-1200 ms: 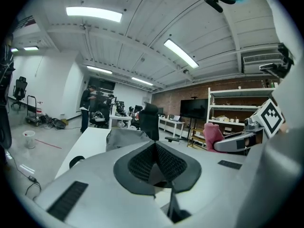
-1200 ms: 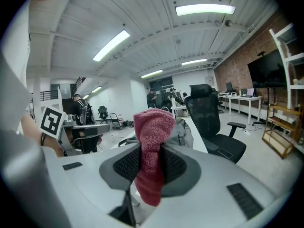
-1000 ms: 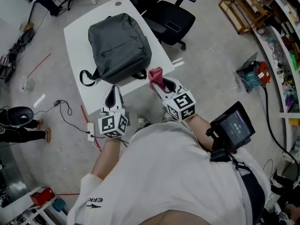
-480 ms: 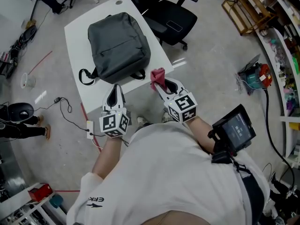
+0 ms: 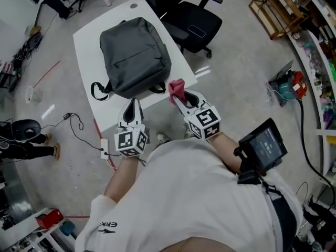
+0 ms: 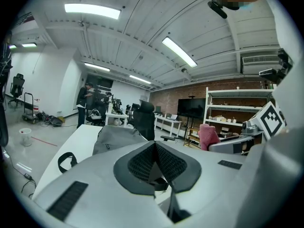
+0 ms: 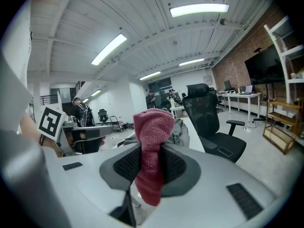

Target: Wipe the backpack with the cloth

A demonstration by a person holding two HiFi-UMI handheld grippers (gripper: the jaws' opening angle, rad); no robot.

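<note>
The left gripper was over the near edge of the flat white table. Its jaws were pressed together with nothing in them. The soft dark grey backpack lay flat on the table, just beyond that gripper. To the right, the right gripper squeezed a fluffy pink-red cloth near the backpack's near right corner. A black office chair stood on the far right of the table.

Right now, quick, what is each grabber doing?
Left gripper: closed, nothing between its jaws.
Right gripper: closed on the pink cloth.
</note>
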